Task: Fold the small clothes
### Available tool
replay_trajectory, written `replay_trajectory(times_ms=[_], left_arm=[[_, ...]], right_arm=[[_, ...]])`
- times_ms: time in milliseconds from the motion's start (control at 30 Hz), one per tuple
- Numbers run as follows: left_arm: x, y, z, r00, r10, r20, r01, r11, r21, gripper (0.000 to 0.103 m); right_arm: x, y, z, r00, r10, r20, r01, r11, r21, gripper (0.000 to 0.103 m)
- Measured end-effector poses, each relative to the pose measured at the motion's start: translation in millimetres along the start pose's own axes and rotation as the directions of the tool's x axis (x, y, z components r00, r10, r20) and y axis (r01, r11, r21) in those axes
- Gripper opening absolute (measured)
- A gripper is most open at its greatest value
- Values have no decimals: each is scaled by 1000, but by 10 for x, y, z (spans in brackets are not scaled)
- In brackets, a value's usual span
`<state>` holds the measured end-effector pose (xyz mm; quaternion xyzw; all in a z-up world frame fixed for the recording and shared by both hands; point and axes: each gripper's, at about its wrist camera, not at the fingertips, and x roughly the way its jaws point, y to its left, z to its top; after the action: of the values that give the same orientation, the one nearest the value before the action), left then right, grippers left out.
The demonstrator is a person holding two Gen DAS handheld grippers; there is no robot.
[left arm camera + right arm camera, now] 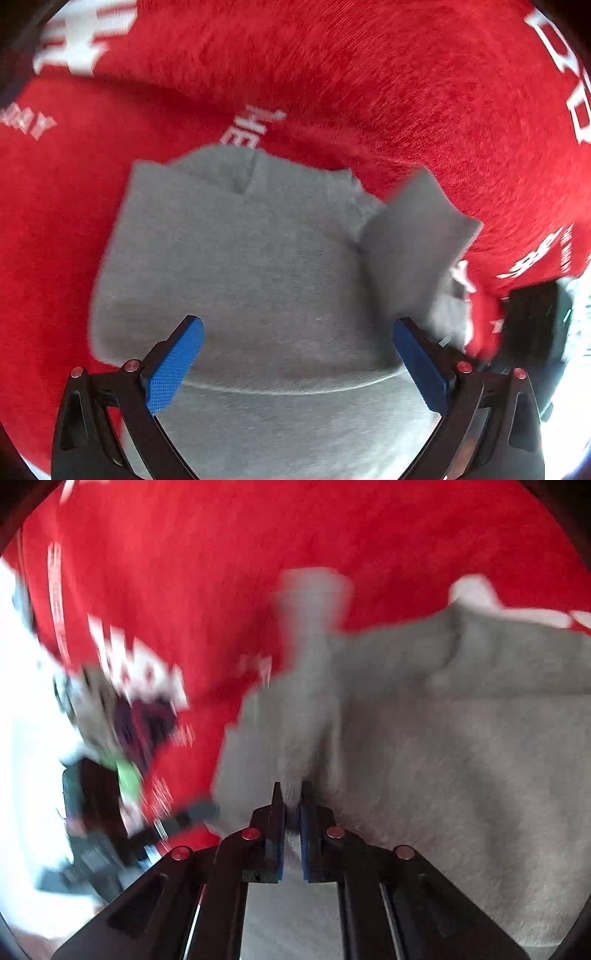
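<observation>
1. A small grey garment (236, 258) lies on a red blanket (332, 74) printed with white lettering, filling the centre and lower part of the left wrist view.
2. The left gripper (297, 360) stands over the lower half of the garment, its two blue-padded fingers (173, 365) spread wide apart with bare grey cloth showing between them; they grasp nothing.
3. At the right of centre in that view, a grey sleeve (417, 236) rises off the flat body of the garment as a raised flap.
4. A curved seam line crosses the grey cloth in the lower middle of the left wrist view, between the finger bases.
5. In the right wrist view the garment (443, 757) takes up the right and lower middle of the frame, with the red blanket (184, 554) above and to the left.
6. The right gripper (291, 794) is pinched on a ridge of grey fabric, which stands up between the nearly closed pads at lower centre.
7. At the lower left of the right wrist view there are dark, blurred objects (96, 805) against a bright white area; what they are I cannot tell.
</observation>
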<state>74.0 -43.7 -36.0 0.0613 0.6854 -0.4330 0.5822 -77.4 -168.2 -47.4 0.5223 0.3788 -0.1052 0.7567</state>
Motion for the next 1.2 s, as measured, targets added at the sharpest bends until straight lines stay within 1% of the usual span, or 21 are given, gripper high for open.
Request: replay_trajectory(times_ms=[67,133,167,200,267,333,400,467,500,533,600,667,700,733,767,800,967,1067,1100,1133,1200], left_arm=[[94,38,21,999,-45,-26,44,999,-30,103],[204,23,14,997,-63,-55,60,997,-51,103],[237,15,11,996,-62,-62,59,997,-51,103],[266,-8,9,997,-50,-62,47,998,-41,103],[278,-49,7,998,-37,-60,36,999,-24,103],[298,-70,7,998,-20,-63,20,1000,-10,103],[298,-81,36,998,27,-60,-26,1000,5,88],[305,-111,60,993,102,-63,-101,994,31,52],[292,-82,77,992,114,-60,-112,993,35,42],[287,-66,96,993,93,-67,-91,995,30,25],[252,-16,113,996,50,-74,-50,999,2,22],[174,-56,111,997,61,-47,-60,998,27,17],[132,-96,98,997,67,-36,-65,997,50,17],[82,-142,76,997,70,-25,-68,995,70,17],[49,-181,55,997,73,-17,-71,994,88,17],[13,-222,22,997,79,-11,-77,991,109,17],[16,-232,-184,990,138,-13,-133,976,173,17],[112,-56,-252,971,237,-23,-230,958,169,17],[86,-15,-257,972,232,-16,-227,960,164,17],[30,12,-244,966,260,3,-257,953,159,17],[-67,42,-218,930,364,48,-367,914,175,17]], right_arm=[[181,59,-129,995,-64,-75,61,997,-45,12],[283,110,-213,986,-121,-112,111,990,-91,17],[248,87,-272,988,-115,-107,104,989,-101,25],[192,69,-319,990,-103,-101,93,991,-101,39],[38,33,-399,993,-86,-79,79,994,-81,55],[-161,-84,-490,995,-83,-54,81,996,-43,56],[-395,-296,-606,996,-87,-29,88,995,51,56],[-690,-638,-777,995,-95,2,93,977,193,56],[-795,-775,-861,995,-100,22,92,964,251,56],[-913,-913,-951,993,-109,48,89,946,311,56],[-1157,-1181,-1121,982,-135,131,66,900,430,56],[-1321,-1427,-1215,962,-147,231,-2,839,544,56],[-1369,-1519,-1239,951,-145,274,-44,812,582,54],[-1392,-1596,-1240,940,-140,312,-86,786,612,46],[-1418,-1656,-1231,931,-145,334,-107,767,632,8],[-1423,-1667,-1198,930,-157,331,-98,764,638,7],[-1458,-1575,-1047,943,-215,253,53,850,525,7],[-1515,-1809,-1150,954,-180,238,23,839,543,7],[-1503,-1822,-1163,955,-172,243,11,837,547,7],[-1509,-1820,-1167,955,-171,244,10,837,547,7],[-1523,-1771,-1166,957,-182,228,32,843,537,8]])
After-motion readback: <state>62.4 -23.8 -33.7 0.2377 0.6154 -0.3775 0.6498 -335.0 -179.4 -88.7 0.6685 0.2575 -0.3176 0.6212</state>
